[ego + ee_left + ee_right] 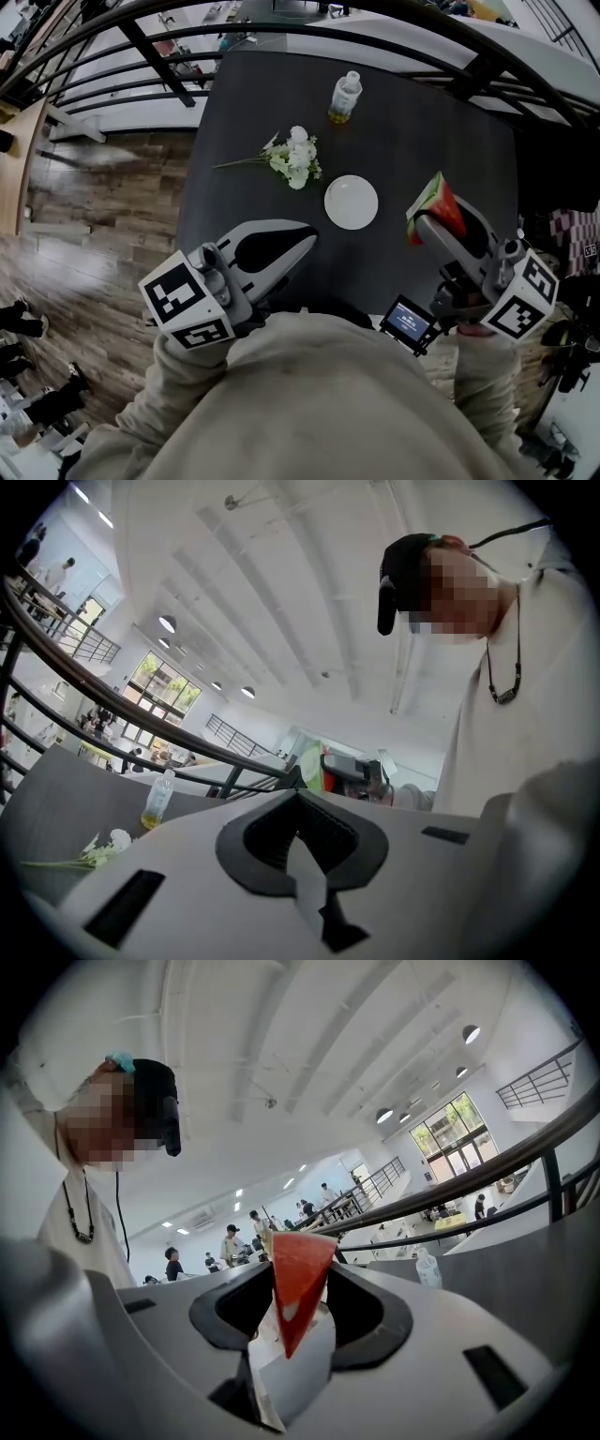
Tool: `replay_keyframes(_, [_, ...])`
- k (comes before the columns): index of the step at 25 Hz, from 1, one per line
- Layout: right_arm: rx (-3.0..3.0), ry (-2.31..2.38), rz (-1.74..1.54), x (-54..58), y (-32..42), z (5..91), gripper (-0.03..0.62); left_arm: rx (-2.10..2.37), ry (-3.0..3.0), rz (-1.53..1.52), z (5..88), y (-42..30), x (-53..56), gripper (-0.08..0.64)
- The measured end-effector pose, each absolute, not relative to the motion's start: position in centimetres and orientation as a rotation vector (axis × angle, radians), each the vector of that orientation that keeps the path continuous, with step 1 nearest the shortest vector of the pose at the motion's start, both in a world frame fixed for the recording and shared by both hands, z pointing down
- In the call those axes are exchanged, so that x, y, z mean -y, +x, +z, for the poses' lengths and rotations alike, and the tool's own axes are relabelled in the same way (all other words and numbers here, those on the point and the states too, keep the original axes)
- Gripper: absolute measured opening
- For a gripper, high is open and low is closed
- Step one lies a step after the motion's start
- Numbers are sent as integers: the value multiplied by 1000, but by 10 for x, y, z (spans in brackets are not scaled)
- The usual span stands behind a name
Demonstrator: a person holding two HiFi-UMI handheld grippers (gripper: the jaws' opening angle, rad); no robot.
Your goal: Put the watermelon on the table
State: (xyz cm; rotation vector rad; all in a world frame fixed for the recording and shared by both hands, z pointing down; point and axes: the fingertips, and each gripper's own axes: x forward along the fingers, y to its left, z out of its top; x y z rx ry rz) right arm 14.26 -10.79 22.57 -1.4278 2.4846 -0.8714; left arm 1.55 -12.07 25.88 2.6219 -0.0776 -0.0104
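A red watermelon wedge with a green rind (434,207) is held above the right side of the dark table (394,141), with my right gripper (428,221) shut on it. In the right gripper view the watermelon wedge (298,1283) stands point down between the jaws of the right gripper (295,1309). My left gripper (302,239) hovers over the table's near left part, its jaws closed together with nothing in them. In the left gripper view the left gripper (298,803) points upward toward the ceiling, and the wedge (309,764) shows small beyond it.
A white plate (352,202) lies mid-table, between the two grippers. White flowers with a stem (289,158) lie to its left. A plastic bottle (345,97) stands at the far side. Black railings (281,28) curve behind the table. Wooden floor lies to the left.
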Motion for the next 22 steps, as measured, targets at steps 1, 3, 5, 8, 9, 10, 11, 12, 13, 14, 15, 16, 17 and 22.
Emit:
replay_keyframes(1, [-2489,-1428,-877,109,143,228,195,79,2617,-12,261,16,121,3])
replay_keyframes(3, [-2491,-1424,-890,110,144,231,195,84,2609,-15,263,17,121,3])
replay_keyframes(5, [-2493,-1418,-903,112,145,235,195,90,2603,-15,266,17,120,3])
replay_keyframes(8, [-2502,-1404,-927,114,144,242,195,110,2592,-10,270,16,119,3])
replay_keyframes(9, [-2505,-1398,-933,116,144,244,193,119,2589,-7,272,15,120,3])
replay_keyframes(10, [-2508,-1390,-939,118,143,246,195,129,2586,-3,274,14,120,3])
replay_keyframes(11, [-2511,-1382,-943,119,143,249,193,139,2582,1,276,13,121,3])
replay_keyframes(12, [-2515,-1373,-947,121,142,251,193,149,2578,4,278,12,121,3])
replay_keyframes(13, [-2519,-1363,-952,123,141,254,193,160,2574,8,280,11,121,3])
replay_keyframes(14, [-2525,-1353,-958,125,140,257,195,170,2571,11,283,10,121,3])
replay_keyframes(15, [-2530,-1345,-962,127,139,260,193,180,2569,15,284,9,121,3])
replay_keyframes(16, [-2537,-1339,-967,128,139,263,193,188,2567,18,285,8,120,3])
replay_keyframes(17, [-2543,-1336,-970,129,139,265,193,197,2565,21,286,7,119,3])
replay_keyframes(22, [-2564,-1332,-1008,131,141,279,193,241,2549,22,287,-1,116,3])
